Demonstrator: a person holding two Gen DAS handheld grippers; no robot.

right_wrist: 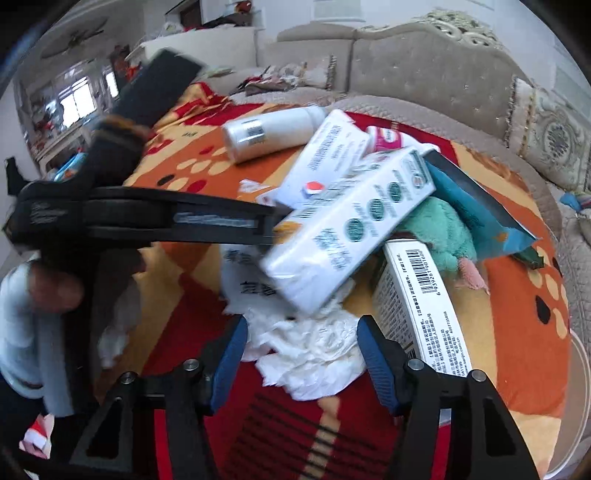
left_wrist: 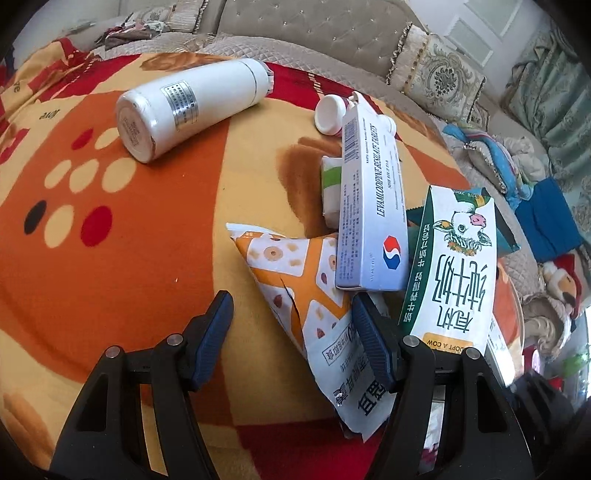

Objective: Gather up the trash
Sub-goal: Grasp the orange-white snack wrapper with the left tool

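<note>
A sofa (left_wrist: 314, 33) stands behind my table (left_wrist: 129, 258), where the trash lies heaped. My left tongs (left_wrist: 291, 325) gape around a snack bag (left_wrist: 306, 295), not pinching yet. My right tongs (right_wrist: 303, 350) stand half open around a crumpled tissue (right_wrist: 314, 354), I think to grab it.

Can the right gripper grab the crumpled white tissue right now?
Probably yes. The right gripper has its jaws open around the crumpled tissue, nothing blocking, though the milk carton overlaps the tissue's far edge.

Glossy plastic bottle (left_wrist: 192, 107) (fleecy blanket (left_wrist: 129, 258))
</note>
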